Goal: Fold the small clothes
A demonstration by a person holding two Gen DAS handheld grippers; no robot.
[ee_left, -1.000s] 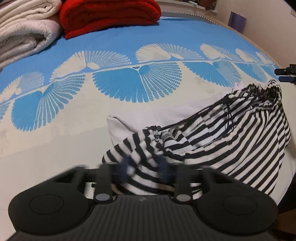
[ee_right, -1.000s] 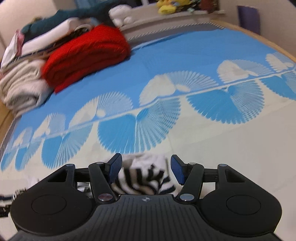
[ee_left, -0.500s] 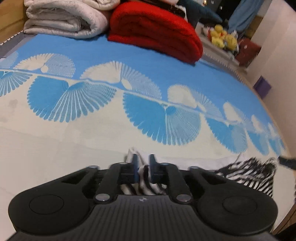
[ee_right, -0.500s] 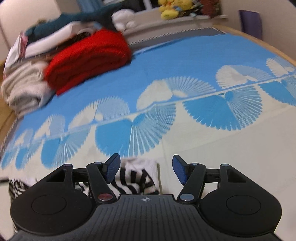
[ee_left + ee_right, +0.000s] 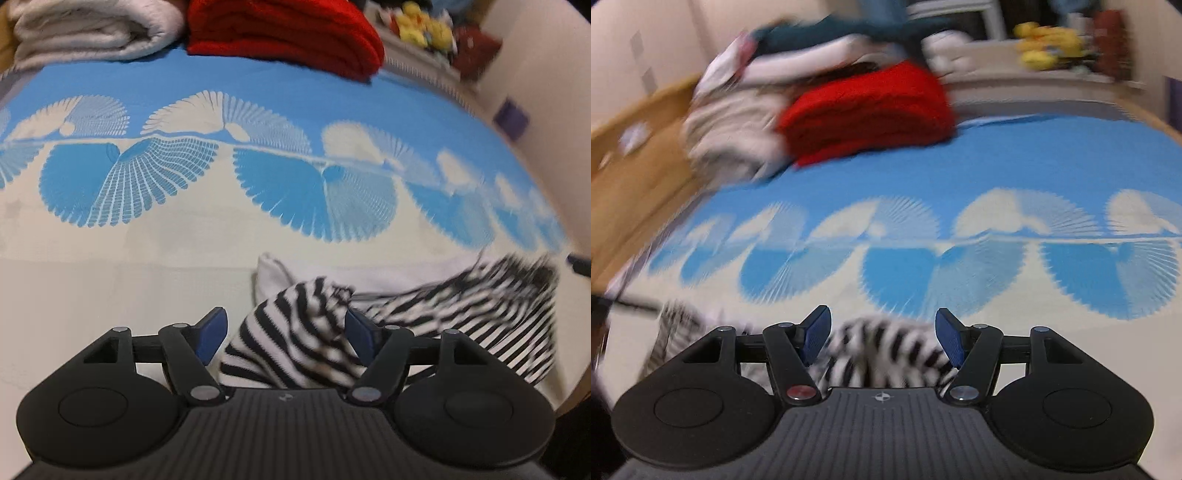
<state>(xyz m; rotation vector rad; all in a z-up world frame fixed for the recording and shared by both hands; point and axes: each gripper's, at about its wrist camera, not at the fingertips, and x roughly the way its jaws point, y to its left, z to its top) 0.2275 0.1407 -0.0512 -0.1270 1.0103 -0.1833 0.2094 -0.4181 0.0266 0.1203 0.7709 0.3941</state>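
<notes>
Left hand-held gripper [image 5: 284, 334] just spread, dropping the striped top [image 5: 295, 343]; right hand-held gripper [image 5: 882, 338] spread too — fold laid.

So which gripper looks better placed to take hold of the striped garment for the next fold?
Left, probably. The left gripper is open with a raised bunch of the striped garment between its fingers. The right gripper is open too, but the cloth there lies low, near its base, and blurred.
</notes>
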